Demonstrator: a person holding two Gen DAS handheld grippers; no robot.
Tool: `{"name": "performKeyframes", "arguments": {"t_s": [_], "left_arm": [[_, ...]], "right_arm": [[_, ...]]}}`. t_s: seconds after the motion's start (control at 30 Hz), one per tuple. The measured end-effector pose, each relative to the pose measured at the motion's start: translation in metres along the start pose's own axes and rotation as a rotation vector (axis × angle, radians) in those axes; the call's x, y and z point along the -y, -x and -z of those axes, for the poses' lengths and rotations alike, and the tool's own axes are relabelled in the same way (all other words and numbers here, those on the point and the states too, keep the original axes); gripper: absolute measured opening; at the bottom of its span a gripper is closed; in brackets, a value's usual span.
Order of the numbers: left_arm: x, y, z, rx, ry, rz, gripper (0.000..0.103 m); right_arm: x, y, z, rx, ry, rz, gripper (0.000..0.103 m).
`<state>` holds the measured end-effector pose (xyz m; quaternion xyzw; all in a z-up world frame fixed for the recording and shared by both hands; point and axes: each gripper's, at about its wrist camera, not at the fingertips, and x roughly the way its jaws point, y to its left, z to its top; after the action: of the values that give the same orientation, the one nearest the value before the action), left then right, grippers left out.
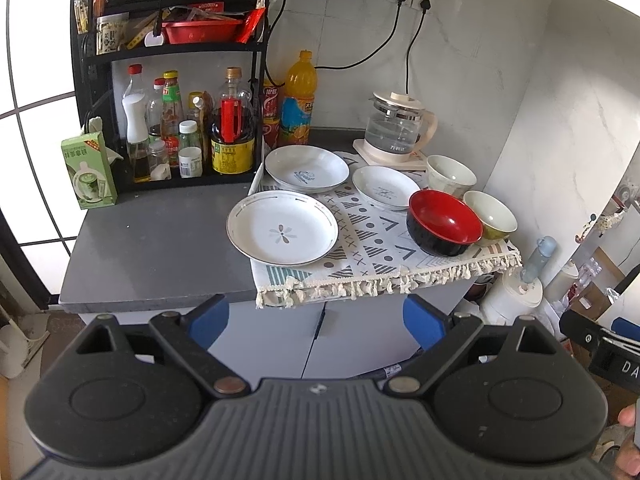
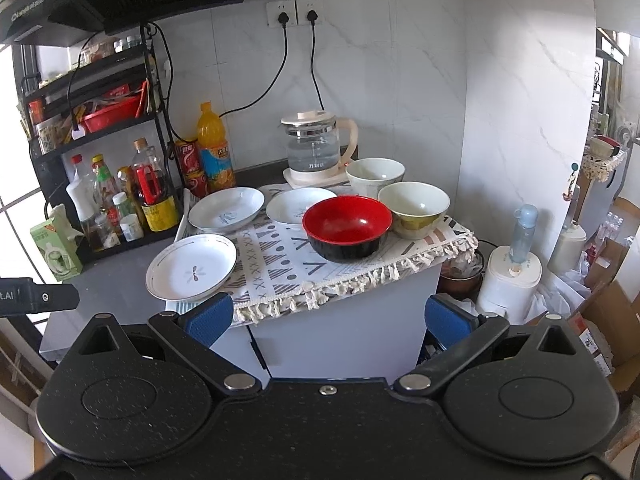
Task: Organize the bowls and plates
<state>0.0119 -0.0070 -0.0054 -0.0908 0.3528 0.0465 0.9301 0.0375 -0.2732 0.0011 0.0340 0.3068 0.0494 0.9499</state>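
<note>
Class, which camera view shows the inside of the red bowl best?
The right wrist view: the red bowl sits near the middle and its whole red inside shows, unobstructed. In the left wrist view the bowl lies off to the right and looks smaller, though its inside is also visible.

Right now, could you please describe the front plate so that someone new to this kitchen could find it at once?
Start at the patterned tasselled cloth on the grey counter, in front of the glass kettle. The plate sits at the cloth's front left corner, partly overhanging onto bare counter. Unlike the two plates behind it, with blue motifs, it has a grey flower in the middle and a dark-lined rim.
</note>
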Motion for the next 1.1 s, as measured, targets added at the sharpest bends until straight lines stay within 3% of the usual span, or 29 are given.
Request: {"name": "performKeyframes", "arguments": {"t_s": [0.63,1.1], "left_arm": [[0.002,-0.049,-0.034,-0.037,0.005,-0.008,0.093],[0.006,-0.121,-0.09,-0.064,0.028,-0.014,0.093]], "right_arm": [[0.003,-0.053,-0.025,-0.036,-0.009,0.021,0.103],[0.0,-0.127,-0.069,-0.077,-0.014,0.023,0.103]]}}
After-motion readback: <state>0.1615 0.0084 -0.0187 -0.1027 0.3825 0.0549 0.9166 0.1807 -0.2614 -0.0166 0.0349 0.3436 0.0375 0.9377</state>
